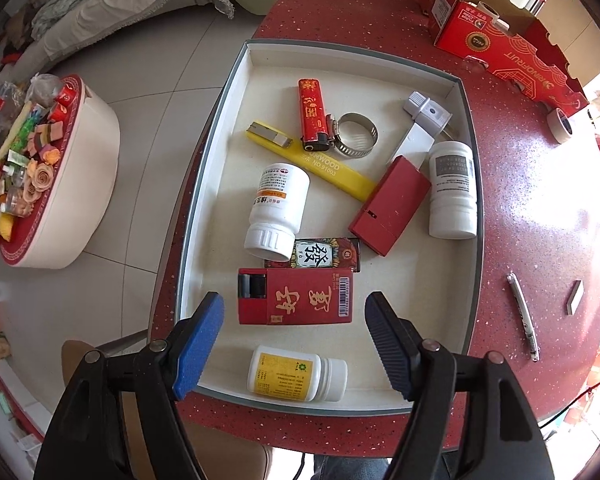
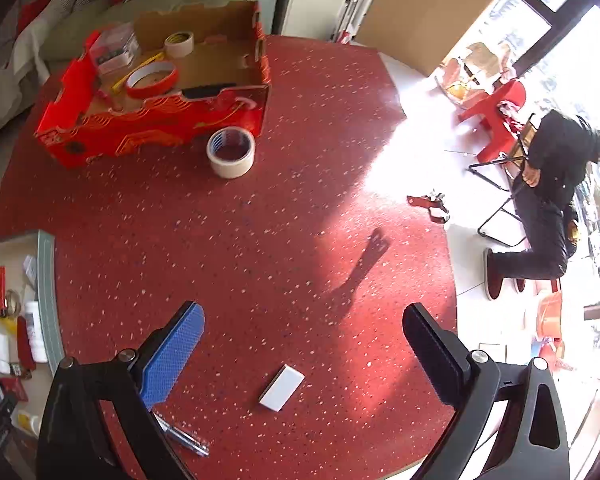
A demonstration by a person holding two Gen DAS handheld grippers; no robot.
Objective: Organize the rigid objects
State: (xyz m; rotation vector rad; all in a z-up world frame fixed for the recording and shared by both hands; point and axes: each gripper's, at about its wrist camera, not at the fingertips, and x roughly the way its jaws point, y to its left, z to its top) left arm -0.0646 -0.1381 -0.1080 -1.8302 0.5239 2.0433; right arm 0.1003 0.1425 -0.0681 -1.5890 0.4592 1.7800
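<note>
A white tray (image 1: pixel 466 184) on the red table holds several rigid items: a red box with gold characters (image 1: pixel 296 296), three white pill bottles (image 1: pixel 278 212) (image 1: pixel 452 194) (image 1: pixel 296 374), a red lighter (image 1: pixel 312 114), a yellow cutter (image 1: pixel 320 170), a metal hose clamp (image 1: pixel 356 134) and a plain red box (image 1: pixel 390 206). My left gripper (image 1: pixel 296 308) hovers open over the gold-lettered box, its fingers clear of both ends. My right gripper (image 2: pixel 304 314) stands open above the bare table, with a small white block (image 2: pixel 282 387) lying below it. A pen (image 2: pixel 184 436) lies by its blue finger.
A red cardboard box (image 2: pixel 160 128) with tape rolls stands at the table's far side, and a loose tape roll (image 2: pixel 231 152) sits in front of it. A person in black sits on a chair (image 2: pixel 500 216) beyond the table's edge. A low round table (image 1: pixel 60 184) stands on the floor.
</note>
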